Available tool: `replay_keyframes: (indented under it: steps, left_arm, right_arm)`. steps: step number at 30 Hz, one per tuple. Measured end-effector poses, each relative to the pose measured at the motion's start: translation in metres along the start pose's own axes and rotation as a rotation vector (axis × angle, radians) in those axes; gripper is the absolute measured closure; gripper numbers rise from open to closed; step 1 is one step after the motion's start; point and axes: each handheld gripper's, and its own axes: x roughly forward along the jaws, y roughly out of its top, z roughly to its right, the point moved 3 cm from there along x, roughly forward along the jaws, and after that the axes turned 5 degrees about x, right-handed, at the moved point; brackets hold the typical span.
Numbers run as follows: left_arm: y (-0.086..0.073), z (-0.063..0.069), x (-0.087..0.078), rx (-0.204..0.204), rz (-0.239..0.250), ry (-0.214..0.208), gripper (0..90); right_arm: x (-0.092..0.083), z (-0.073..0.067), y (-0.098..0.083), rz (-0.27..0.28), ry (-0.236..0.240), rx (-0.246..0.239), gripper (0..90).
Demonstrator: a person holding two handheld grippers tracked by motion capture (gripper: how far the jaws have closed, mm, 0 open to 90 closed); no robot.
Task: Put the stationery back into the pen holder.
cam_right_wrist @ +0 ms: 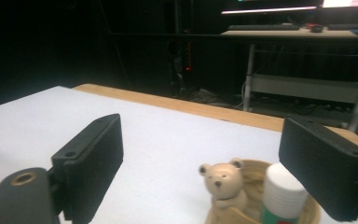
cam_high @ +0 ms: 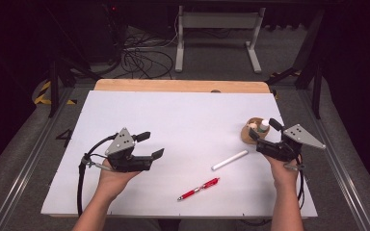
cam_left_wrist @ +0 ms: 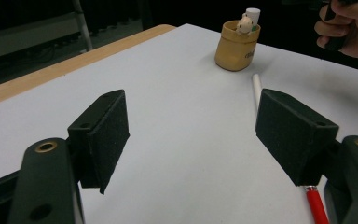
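The wooden pen holder stands near the right edge of the white table top, at about three o'clock from the sheet's middle. A small bear figure sits on its near rim, and a white-capped stick with a green label stands inside, just to the bear's right in the right gripper view.

The right gripper hovers just beside the holder, at about four o'clock from it in the high view. Its jaws are released and spread wide, pressing on nothing. In its own view the holder sits low between them; the capped stick stands just inside the right jaw, and whether they touch cannot be told.

At about seven o'clock from the holder, a white pen lies flat on the sheet, slanting up toward the holder and apart from it. Farther out, again toward seven o'clock, a red pen lies on a similar slant, near the front edge.

The left gripper is held well apart from all of this, at about nine o'clock from the holder, on the left half of the sheet. Its jaws are also released, with only bare table between them; in its view they point toward the holder and the white pen, with nothing in the way.

Beyond the sheet runs the table's wooden edge.
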Motion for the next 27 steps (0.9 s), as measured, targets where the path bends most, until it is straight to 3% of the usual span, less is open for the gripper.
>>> replay_keyframes:
  steps: [12, 20, 27]
  left_arm:
    - [0.008, 0.009, 0.014, -0.002, -0.016, -0.023, 24.8]
    - [0.019, 0.016, 0.03, 0.024, -0.035, -0.042, 22.9]
    - [0.027, 0.023, 0.049, 0.015, -0.057, -0.067, 21.6]
  right_arm:
    - [-0.011, -0.022, 0.011, -0.007, 0.1, -0.049, 6.9]
    - [-0.017, -0.027, 0.014, -0.012, 0.14, -0.036, 2.5]
    - [-0.023, -0.032, 0.018, -0.006, 0.175, -0.041, 0.0]
